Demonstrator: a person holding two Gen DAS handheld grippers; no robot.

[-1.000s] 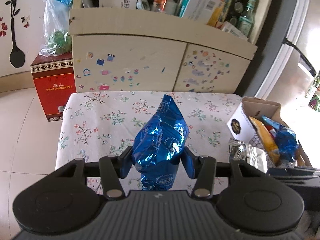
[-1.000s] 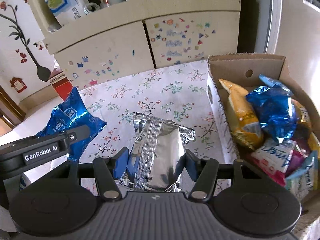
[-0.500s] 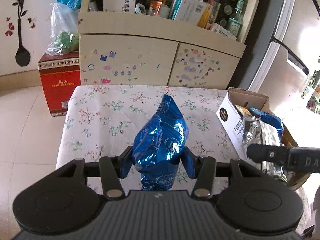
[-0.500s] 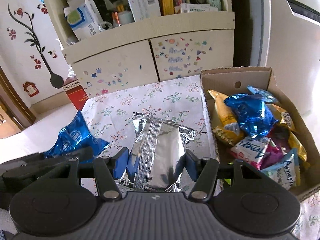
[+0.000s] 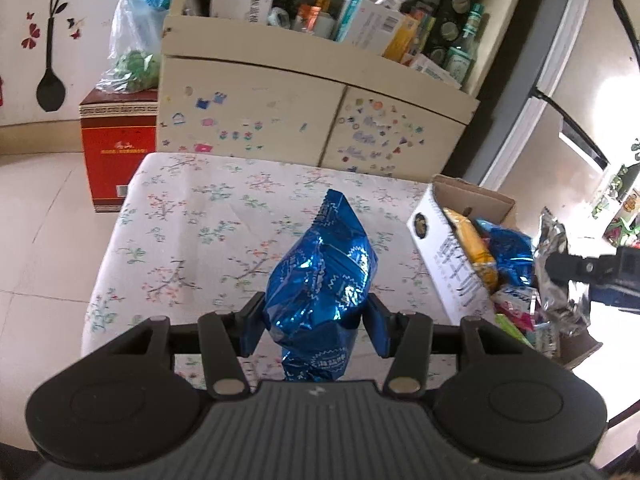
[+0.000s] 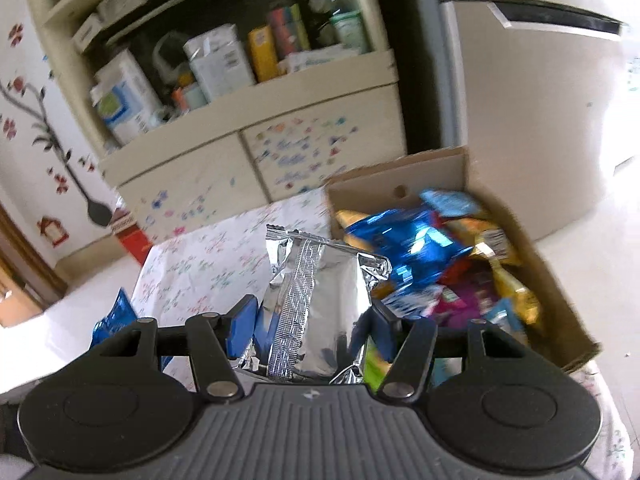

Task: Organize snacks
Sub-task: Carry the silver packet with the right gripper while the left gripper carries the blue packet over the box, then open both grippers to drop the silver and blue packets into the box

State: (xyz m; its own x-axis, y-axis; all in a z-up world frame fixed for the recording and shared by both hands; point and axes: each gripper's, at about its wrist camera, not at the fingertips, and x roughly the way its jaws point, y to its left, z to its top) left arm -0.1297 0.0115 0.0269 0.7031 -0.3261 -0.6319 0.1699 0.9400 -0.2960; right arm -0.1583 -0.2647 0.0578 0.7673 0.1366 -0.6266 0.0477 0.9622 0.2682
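Note:
My left gripper (image 5: pixel 314 322) is shut on a shiny blue snack bag (image 5: pixel 322 276), held upright above the floral tablecloth (image 5: pixel 208 220). My right gripper (image 6: pixel 312 330) is shut on a silver foil snack bag (image 6: pixel 316 288), held up beside the cardboard box's (image 6: pixel 436 170) near left corner. That box (image 5: pixel 442 248) sits at the table's right end and holds several snack packs, blue (image 6: pixel 416 244), yellow and pink among them. In the left wrist view the silver bag (image 5: pixel 554 240) and the right gripper's black body show over the box. A corner of the blue bag (image 6: pixel 116 316) shows at the right wrist view's left.
A cream cabinet (image 5: pixel 316 120) with stickers stands behind the table, its open shelf crowded with boxes and bottles. A red carton (image 5: pixel 118 148) with a plastic bag on top stands on the tiled floor at the left. A white refrigerator (image 6: pixel 520 112) stands at the right.
The right gripper has risen and moved right with the silver bag, from over the tablecloth to the box. The left gripper has drawn back a little, still holding the blue bag.

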